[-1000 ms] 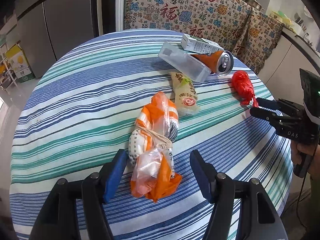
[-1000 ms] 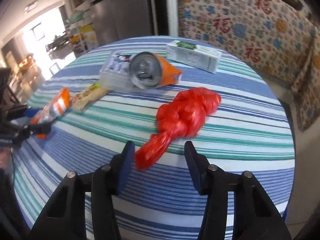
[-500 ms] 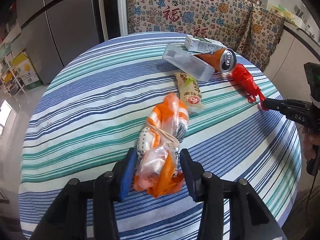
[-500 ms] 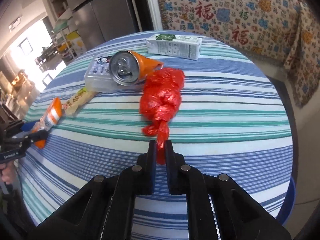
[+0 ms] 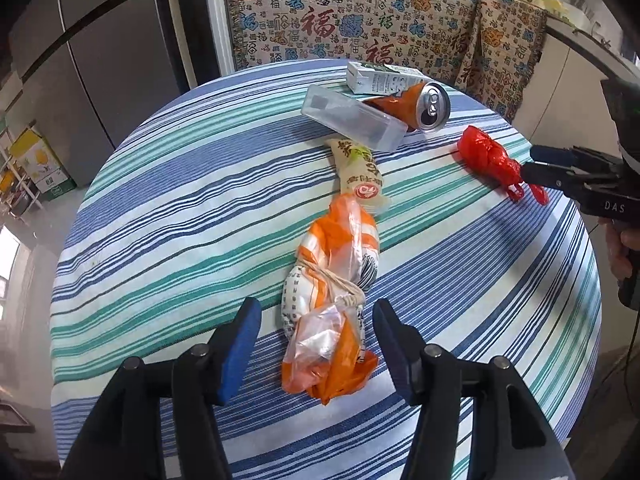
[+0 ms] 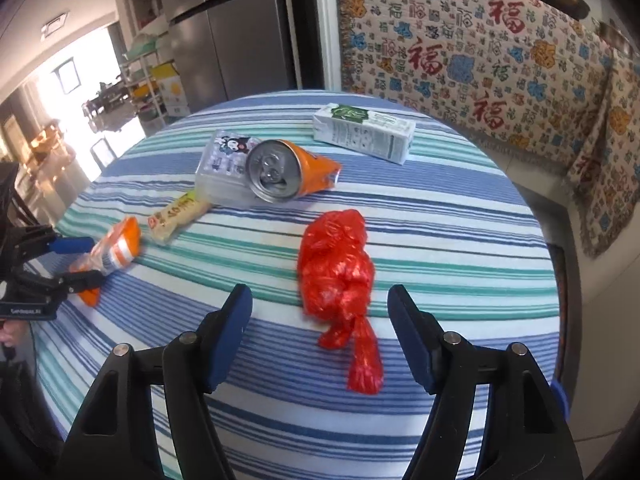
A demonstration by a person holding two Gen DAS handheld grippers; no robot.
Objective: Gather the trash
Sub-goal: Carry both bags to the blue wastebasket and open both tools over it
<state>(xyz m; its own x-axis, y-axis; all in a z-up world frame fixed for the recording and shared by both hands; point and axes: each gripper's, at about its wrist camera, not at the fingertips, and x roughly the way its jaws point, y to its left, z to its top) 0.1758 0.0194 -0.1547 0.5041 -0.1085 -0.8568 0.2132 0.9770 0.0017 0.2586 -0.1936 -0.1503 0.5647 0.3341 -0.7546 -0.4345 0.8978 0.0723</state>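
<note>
Left hand-held gripper (image 5: 316, 340) hangs low over the counter (image 5: 168, 208), its jaws opening, blue pads standing clear on either side of the knotted orange-and-clear plastic bag (image 5: 332, 304) with nothing pinched. That bag lies lengthwise on the striped cloth, its tied end between the fingers, its far end touching a beige snack wrapper (image 5: 360, 172). Over on the right, the right hand-held gripper (image 6: 320, 320) is opening too, jaws wide, and the crumpled red plastic bag (image 6: 336, 272) sits on the cloth between them, its twisted tail pointing back toward the gripper, no pad touching it. Beyond the red bag, a dented orange drink can (image 6: 284, 176) lies on its side, its top facing this way, leaning against a clear plastic box (image 6: 224, 164) with a cartoon sticker on it. Just behind those, a white-and-green drink carton (image 6: 364, 134) lies flat near the far edge of the counter. From the left wrist view, the right gripper's fingers reach in at the counter's right edge, and a hand (image 5: 624, 256) grips its handle.
</note>
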